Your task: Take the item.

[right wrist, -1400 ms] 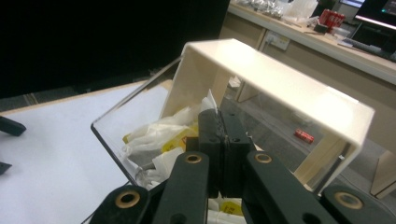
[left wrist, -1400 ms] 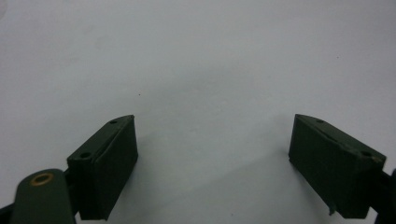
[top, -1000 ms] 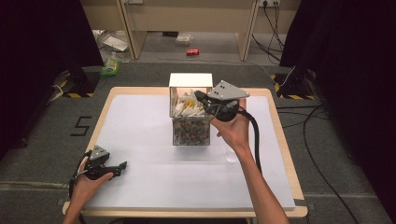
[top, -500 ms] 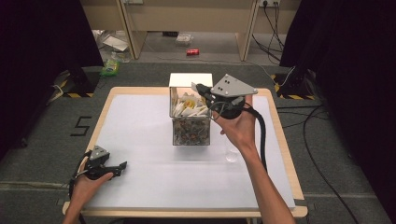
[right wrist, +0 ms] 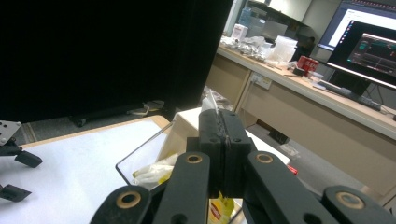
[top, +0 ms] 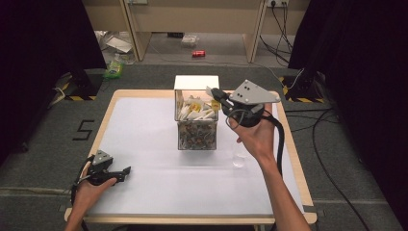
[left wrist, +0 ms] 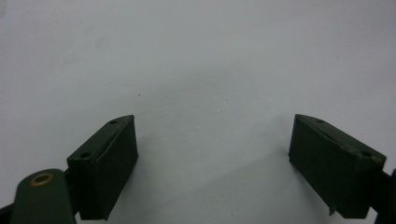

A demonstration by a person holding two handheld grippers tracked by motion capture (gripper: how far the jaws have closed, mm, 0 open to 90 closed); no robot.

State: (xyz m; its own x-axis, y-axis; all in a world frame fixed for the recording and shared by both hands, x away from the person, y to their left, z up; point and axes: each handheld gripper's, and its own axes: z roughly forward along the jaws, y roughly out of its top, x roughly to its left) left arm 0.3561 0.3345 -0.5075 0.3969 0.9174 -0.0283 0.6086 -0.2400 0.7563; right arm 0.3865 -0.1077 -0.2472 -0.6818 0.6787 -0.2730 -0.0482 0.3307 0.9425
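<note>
- One clear square-sided plastic box (top: 196,126) stands near the middle of your white-topped desk (top: 144,130), toward its far edge, with a white lid or card (top: 196,82) behind its rim.
- Inside the box, white and yellow sachets (top: 195,110) lie heaped on top; lower down the contents are a grey-speckled mass too small to make out.
- Your right tool (top: 215,96) sits over the box's right rim, with the jaws pressed together on a thin clear-white sachet (right wrist: 211,105) whose edge sticks up above the tips.
- Just below those jaws, more white and yellow sachets (right wrist: 154,169) show within the box's rim.
- Your left tool (top: 124,172) rests at the near left corner of the desk, well apart from the box, its jaws wide with nothing between them over the bare surface.
- Two tools; one box.
</note>
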